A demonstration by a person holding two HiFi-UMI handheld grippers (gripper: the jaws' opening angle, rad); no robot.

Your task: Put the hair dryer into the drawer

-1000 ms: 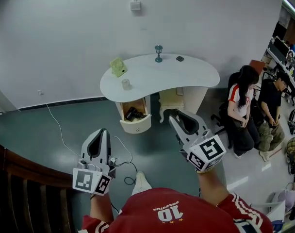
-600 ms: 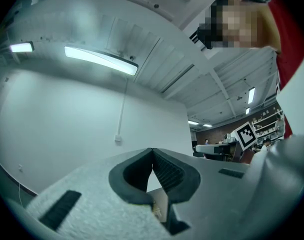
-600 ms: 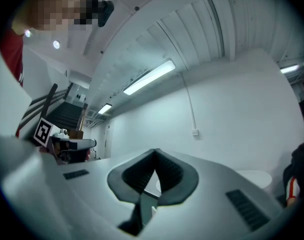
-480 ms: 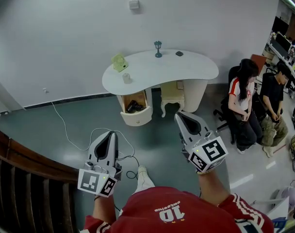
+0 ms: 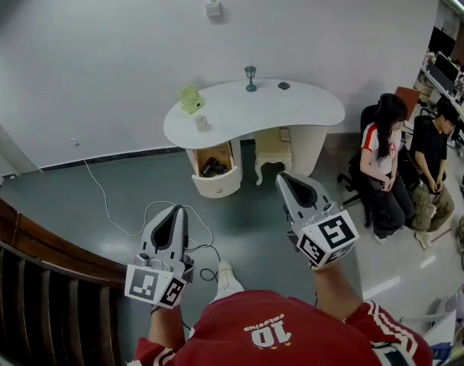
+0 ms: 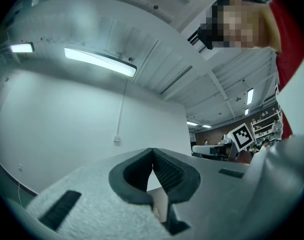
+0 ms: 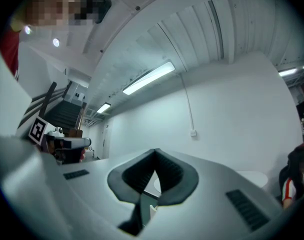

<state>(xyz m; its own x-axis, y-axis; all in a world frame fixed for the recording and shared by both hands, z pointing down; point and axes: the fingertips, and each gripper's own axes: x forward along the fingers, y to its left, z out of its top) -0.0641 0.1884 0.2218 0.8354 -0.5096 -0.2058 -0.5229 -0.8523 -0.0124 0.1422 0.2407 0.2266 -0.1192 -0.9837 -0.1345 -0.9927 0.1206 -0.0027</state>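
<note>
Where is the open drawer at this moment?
Head view, upper centre: the drawer stands pulled out under the left end of the white table, beside the cream stool, with a dark object inside.

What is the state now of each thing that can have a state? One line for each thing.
left gripper: shut, empty.
right gripper: shut, empty.
drawer: pulled open.
hair dryer: lying inside the drawer.
</note>
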